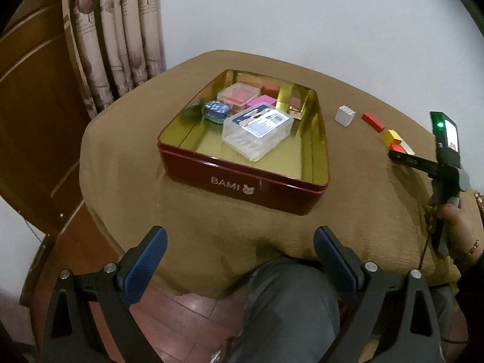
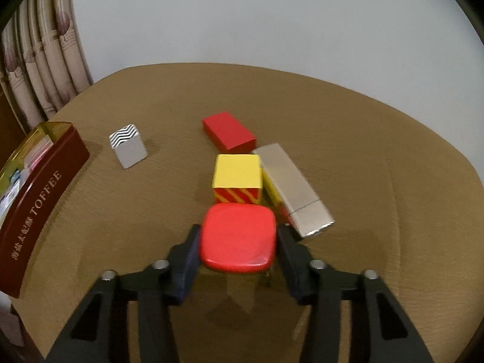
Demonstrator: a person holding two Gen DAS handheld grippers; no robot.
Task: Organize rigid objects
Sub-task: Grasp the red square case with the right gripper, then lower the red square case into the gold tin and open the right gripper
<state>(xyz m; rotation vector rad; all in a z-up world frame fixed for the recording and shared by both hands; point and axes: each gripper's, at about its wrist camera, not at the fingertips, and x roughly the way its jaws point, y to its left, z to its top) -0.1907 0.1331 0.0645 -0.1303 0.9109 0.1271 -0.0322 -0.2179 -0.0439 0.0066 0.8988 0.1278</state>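
A dark red tin point(image 1: 242, 181) with a gold inside sits on the brown table; it holds a clear plastic box point(image 1: 257, 130), a pink block and several small items. My left gripper point(image 1: 239, 239) is open and empty, near the table's front edge, short of the tin. My right gripper point(image 2: 239, 236) is shut on a red rounded block point(image 2: 238, 237). Just beyond it stand a yellow striped cube point(image 2: 237, 177), a silver box point(image 2: 295, 187), a flat red block point(image 2: 228, 133) and a grey zigzag cube point(image 2: 128, 145). The right gripper shows in the left wrist view point(image 1: 399, 154).
The tin's side point(image 2: 39, 199) is at the left edge of the right wrist view. Curtains point(image 1: 121, 39) hang behind the table on the left, with a white wall behind. The person's knee point(image 1: 290, 302) is below the table edge.
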